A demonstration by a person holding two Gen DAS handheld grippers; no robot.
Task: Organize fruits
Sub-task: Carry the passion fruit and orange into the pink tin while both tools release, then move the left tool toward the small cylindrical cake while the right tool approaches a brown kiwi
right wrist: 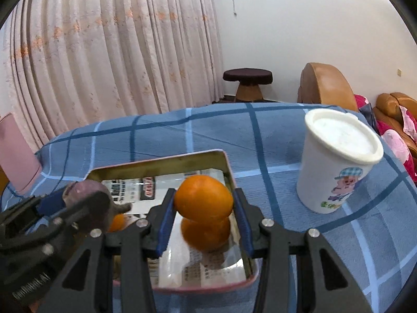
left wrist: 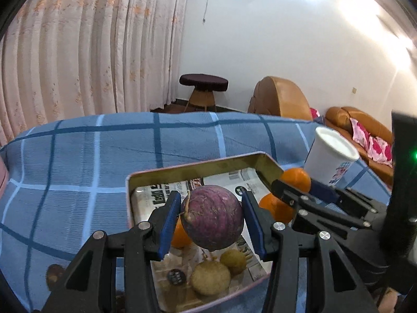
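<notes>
Two grippers loaded: my left gripper (left wrist: pixel 212 219) is clamped on a round purple passion fruit (left wrist: pixel 212 216), my right gripper (right wrist: pixel 204 206) on a round orange (right wrist: pixel 203 200). Both hang above the paper-lined rectangular metal tin (left wrist: pixel 198 167) on the blue checked cloth (left wrist: pixel 78 161); a white lidded cup (right wrist: pixel 336 161) stands to its right.

At frame centre the right gripper (right wrist: pixel 204 203) clamped an orange (right wrist: pixel 203 201) above a tin tray (right wrist: pixel 156 162); a white cup (right wrist: pixel 336 161) stood right.
</notes>
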